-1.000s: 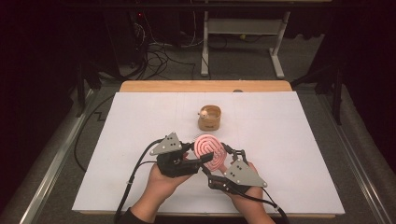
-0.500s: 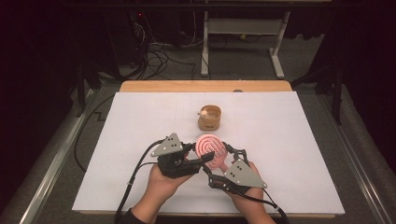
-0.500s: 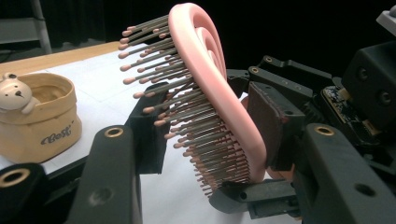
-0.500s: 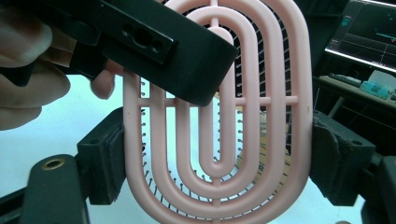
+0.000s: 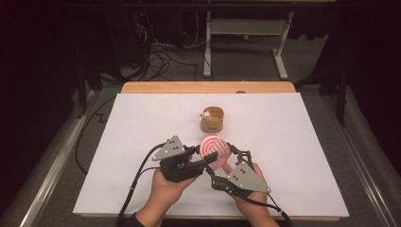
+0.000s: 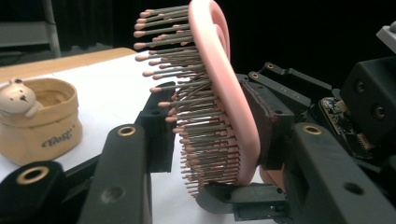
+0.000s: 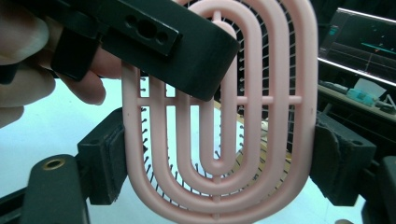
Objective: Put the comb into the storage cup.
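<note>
A pink oval hairbrush head is held upright above the white table sheet, near its front middle. My right gripper is shut on it; in the right gripper view its pads press the two long edges of the brush. My left gripper comes in from the left. In the left gripper view the brush stands between its jaws, one pad on the pink back, the other against the bristle tips. One left jaw crosses the brush's back in the right gripper view.
A small tan cup with a little bear figure on its rim stands just beyond the brush. A wooden board edge runs along the table's far side. Cables and a white frame lie on the floor behind.
</note>
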{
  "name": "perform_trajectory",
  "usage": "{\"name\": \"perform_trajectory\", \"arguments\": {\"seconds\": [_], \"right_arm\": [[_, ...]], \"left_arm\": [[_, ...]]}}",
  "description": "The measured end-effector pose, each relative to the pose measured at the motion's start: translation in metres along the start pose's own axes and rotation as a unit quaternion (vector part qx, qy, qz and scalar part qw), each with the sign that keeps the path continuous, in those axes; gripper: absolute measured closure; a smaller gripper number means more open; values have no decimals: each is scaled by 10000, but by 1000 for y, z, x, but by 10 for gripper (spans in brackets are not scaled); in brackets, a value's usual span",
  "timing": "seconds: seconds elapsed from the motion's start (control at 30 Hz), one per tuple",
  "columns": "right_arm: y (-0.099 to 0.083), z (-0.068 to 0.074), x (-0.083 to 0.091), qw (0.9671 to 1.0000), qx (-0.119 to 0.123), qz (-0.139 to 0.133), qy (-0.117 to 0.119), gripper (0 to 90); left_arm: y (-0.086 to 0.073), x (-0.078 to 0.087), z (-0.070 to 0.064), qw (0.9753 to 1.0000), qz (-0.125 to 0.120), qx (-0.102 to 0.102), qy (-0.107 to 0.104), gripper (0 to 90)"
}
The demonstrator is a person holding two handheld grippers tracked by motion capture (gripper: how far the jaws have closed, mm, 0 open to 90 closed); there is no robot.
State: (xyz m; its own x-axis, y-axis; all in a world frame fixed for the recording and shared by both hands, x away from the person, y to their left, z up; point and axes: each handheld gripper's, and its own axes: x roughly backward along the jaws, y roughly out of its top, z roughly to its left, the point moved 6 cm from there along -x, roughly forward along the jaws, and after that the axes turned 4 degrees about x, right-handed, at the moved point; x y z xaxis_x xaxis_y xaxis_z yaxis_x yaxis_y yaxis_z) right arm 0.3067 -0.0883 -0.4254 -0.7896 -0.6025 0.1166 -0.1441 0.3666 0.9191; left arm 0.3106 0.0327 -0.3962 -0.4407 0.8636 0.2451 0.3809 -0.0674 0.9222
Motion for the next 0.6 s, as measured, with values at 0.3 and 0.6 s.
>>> {"name": "perform_trajectory", "arguments": {"seconds": [0.3, 0.6], "right_arm": [[0, 0, -1, 9998, 104, 41, -148, 195], [2, 1, -1, 9995, 169, 53, -269, 194]], "left_arm": [[0, 0, -2, 9999, -25, -76, 78, 590], [1, 1, -4, 9998, -64, -160, 132, 613]]}}
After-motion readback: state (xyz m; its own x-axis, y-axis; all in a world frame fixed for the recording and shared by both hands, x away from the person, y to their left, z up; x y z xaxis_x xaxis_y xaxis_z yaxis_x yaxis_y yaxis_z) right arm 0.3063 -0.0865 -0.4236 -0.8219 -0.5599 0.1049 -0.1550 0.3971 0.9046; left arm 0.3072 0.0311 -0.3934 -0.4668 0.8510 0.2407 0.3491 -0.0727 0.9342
